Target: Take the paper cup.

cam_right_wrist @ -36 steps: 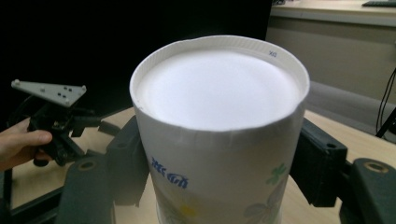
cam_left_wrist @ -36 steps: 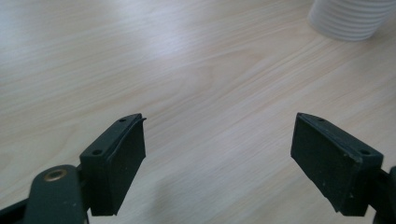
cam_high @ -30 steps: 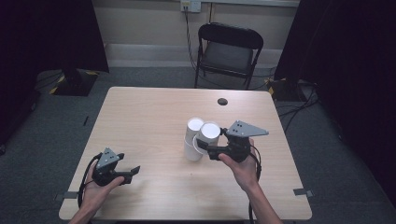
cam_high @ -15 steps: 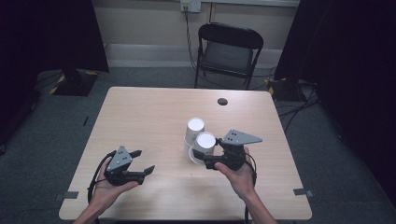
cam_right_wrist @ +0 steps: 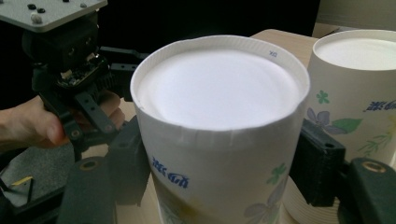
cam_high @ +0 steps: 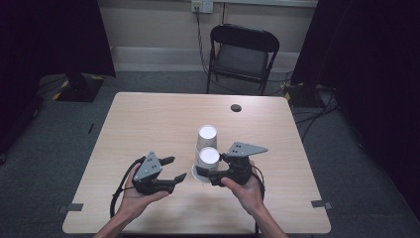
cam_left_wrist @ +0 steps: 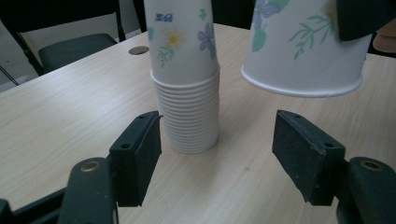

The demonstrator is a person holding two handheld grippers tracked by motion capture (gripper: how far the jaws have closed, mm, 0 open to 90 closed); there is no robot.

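Beside the cup stack, my left tool has swung in, jaws narrowing, empty; right tool grips a lifted cup.

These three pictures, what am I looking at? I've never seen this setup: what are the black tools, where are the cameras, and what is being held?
A person at a wooden table holds a hand tool with two black jaws in each hand. The high view looks down from above; the other two come from cameras riding on each tool. The right gripper clamps an upside-down flowered paper cup, lifted just off the table. Beside it stands a stack of upside-down cups. The left gripper holds nothing; its jaws have just been closing and point towards the cups. A small dark disc lies near the far edge.
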